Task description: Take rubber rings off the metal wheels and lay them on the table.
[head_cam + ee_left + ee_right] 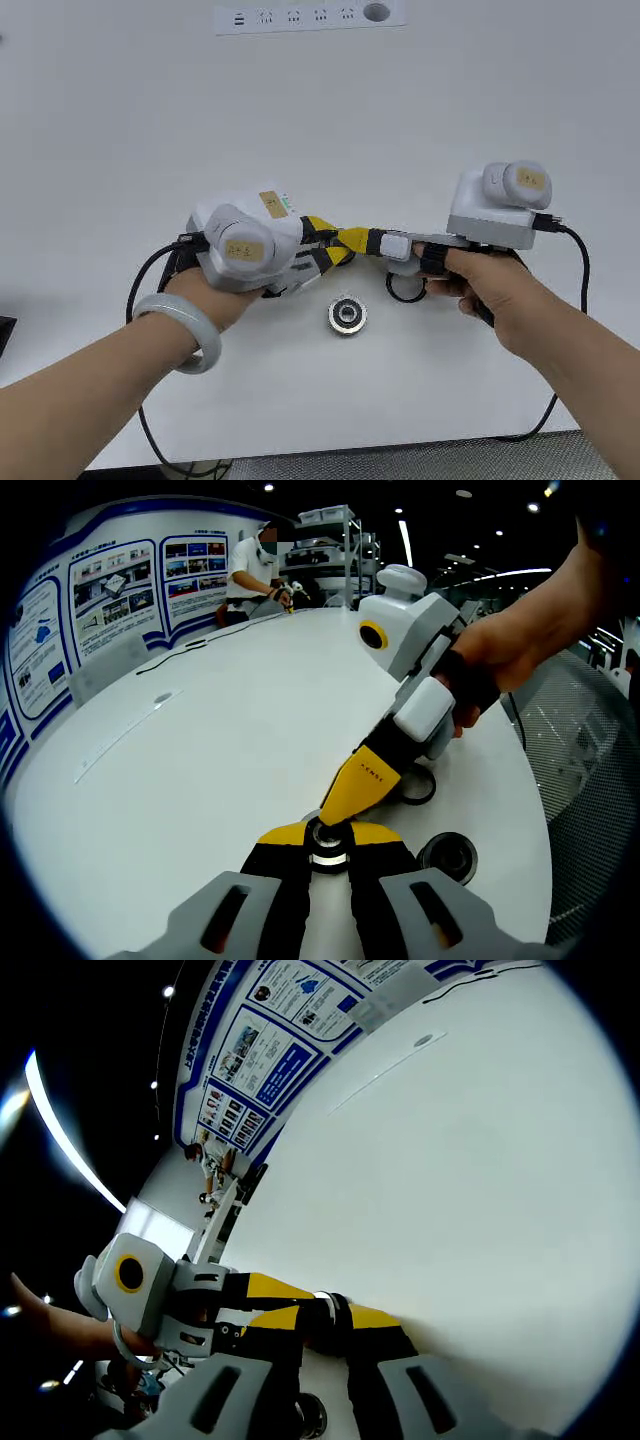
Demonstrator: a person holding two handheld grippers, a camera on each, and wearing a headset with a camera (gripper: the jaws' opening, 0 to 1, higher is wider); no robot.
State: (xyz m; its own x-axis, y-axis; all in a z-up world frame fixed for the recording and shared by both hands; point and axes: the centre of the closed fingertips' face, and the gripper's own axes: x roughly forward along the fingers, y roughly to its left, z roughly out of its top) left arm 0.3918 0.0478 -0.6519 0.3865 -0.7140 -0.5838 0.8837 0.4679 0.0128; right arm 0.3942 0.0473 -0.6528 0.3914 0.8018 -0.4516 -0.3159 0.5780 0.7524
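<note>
Closest, my left gripper (pixel 328 835) squeezes a small silver metal wheel (pixel 328 856) wearing its black rubber ring (pixel 322 829). My right gripper (pixel 338 808) noses in from straight ahead; I can't tell its grip.

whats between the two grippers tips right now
A wheel, clamped by the left gripper, with the yellow tip of the right gripper against it. The left gripper view shows it best.

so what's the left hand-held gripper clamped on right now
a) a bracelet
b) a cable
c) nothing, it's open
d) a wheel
d: in the left gripper view the left hand-held gripper has its two jaws closed on a wheel, held up off the table.
</note>
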